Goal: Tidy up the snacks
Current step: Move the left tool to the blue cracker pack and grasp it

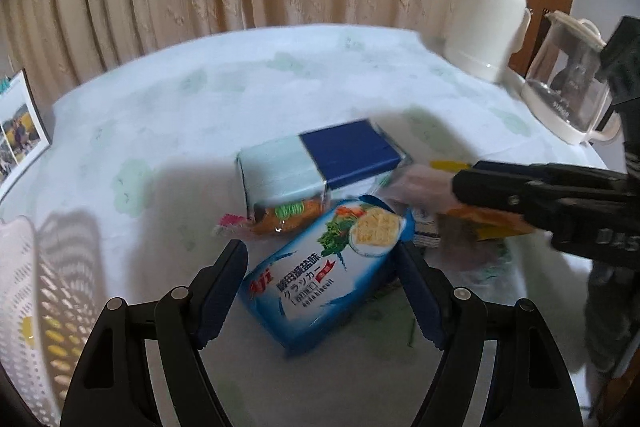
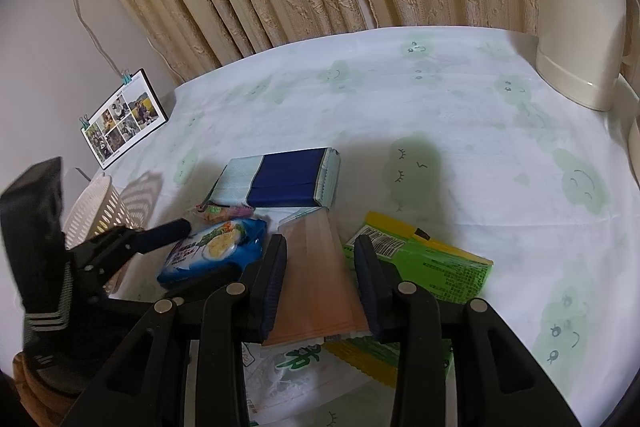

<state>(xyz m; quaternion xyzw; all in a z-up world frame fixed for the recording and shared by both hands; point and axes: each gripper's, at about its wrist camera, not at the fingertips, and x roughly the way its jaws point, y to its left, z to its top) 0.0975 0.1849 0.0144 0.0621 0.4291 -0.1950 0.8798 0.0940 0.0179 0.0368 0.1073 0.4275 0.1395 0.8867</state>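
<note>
A blue cracker pack lies on the tablecloth between the fingers of my left gripper, which stands open and straddles it. My right gripper is shut on a long orange snack pack that fills the gap between its fingers. Behind these lies a pale green and navy pack, with a small pink and orange snack at its near edge. A green and yellow pack lies right of the right gripper.
A white perforated basket stands at the table's left edge. A cream thermos and a glass kettle stand at the back right. A photo frame leans at the left. Curtains hang behind.
</note>
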